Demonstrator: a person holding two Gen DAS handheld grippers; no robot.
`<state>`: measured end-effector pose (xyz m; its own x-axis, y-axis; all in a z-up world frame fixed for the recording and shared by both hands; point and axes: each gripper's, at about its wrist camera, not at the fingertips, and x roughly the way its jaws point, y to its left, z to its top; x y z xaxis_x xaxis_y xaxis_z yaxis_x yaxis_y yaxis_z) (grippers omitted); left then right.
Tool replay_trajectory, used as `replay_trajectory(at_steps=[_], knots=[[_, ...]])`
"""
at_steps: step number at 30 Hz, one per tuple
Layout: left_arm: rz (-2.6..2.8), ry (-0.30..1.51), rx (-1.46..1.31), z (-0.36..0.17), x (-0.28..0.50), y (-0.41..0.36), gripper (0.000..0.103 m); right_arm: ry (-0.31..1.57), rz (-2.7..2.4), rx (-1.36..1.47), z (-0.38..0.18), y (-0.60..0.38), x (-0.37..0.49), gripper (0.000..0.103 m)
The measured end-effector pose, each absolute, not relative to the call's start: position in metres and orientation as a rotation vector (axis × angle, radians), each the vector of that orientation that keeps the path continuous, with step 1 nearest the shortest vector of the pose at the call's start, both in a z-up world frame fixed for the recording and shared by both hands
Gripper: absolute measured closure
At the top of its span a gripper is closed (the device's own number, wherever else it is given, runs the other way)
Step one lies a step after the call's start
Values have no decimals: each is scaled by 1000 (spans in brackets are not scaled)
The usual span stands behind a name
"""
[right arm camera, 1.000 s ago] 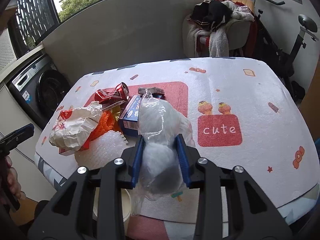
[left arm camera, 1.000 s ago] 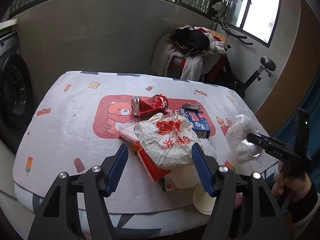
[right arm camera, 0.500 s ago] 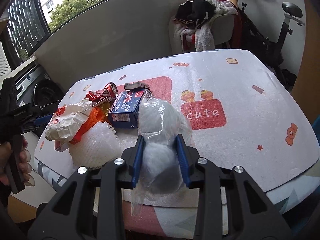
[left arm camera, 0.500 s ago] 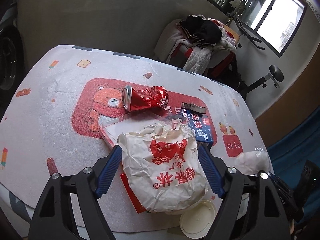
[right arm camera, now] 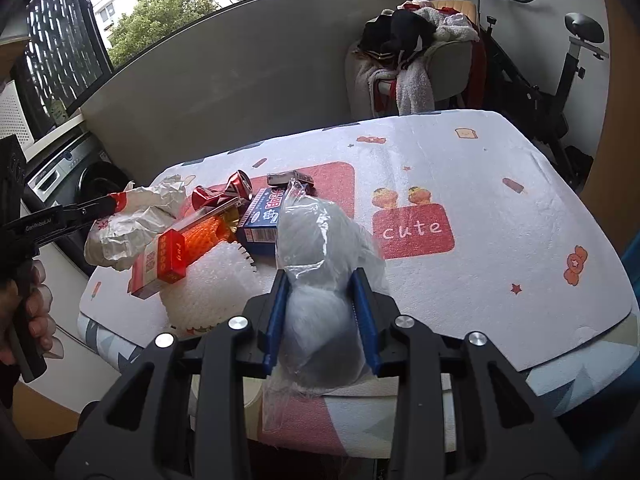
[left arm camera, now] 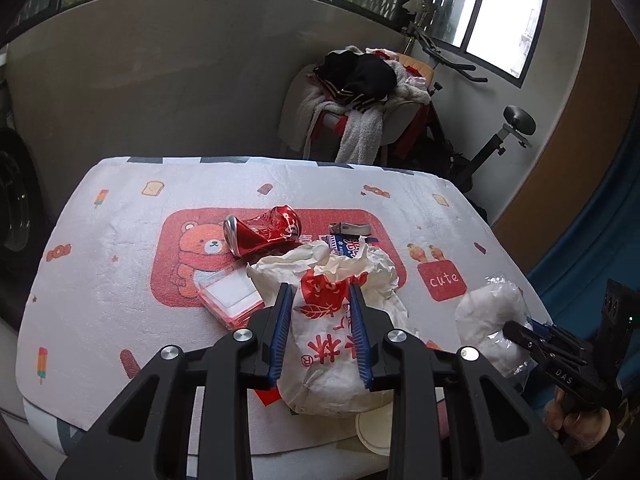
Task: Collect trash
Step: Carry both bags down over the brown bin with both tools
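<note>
Surface: your table [left arm camera: 100, 280] wears a white padded cover printed with a red bear panel [left arm camera: 192, 256] and a red "cute" patch [right arm camera: 414, 232].
Landmark: everything below is placed against that "cute" patch.
Left gripper [left arm camera: 320, 332]: you have its blue pads pinched into the crumpled white paper bag [left arm camera: 332, 344] with red print, left of the patch at the table's near edge.
Right gripper [right arm camera: 322, 320]: you hold it clamped on a clear plastic bag [right arm camera: 324, 264] stuffed with something white, just in front of the patch at the near edge.
Crushed red can [left arm camera: 262, 230]: lies on its side, well left of the patch, on the bear panel.
Blue carton [right arm camera: 264, 212]: sits left of the patch, touching the plastic bag in the right wrist view.
Red box [right arm camera: 160, 264]: farther left, tilted, with orange netting [right arm camera: 208, 232] beside it.
White foam net [right arm camera: 208, 288]: under and just in front of the red box.
Background: a chair heaped with clothes [left arm camera: 360, 92] and an exercise bike [left arm camera: 508, 128] stand beyond the table.
</note>
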<state>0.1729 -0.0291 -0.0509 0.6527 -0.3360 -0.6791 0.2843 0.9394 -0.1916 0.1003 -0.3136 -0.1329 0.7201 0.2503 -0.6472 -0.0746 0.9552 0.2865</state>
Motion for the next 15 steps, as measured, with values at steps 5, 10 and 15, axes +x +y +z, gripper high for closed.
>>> replay_trajectory(at_steps=[5,10,15], knots=[[-382,740,-22,-42,129,-31,75,739,205,244,-125,-305,83,68],[-403,722,10,-52,80,-28,75,735,241,233,-120,-293,60,68],[-433,738,7,-71,32,-25,75,742,278,206,-120,-278,33,68]])
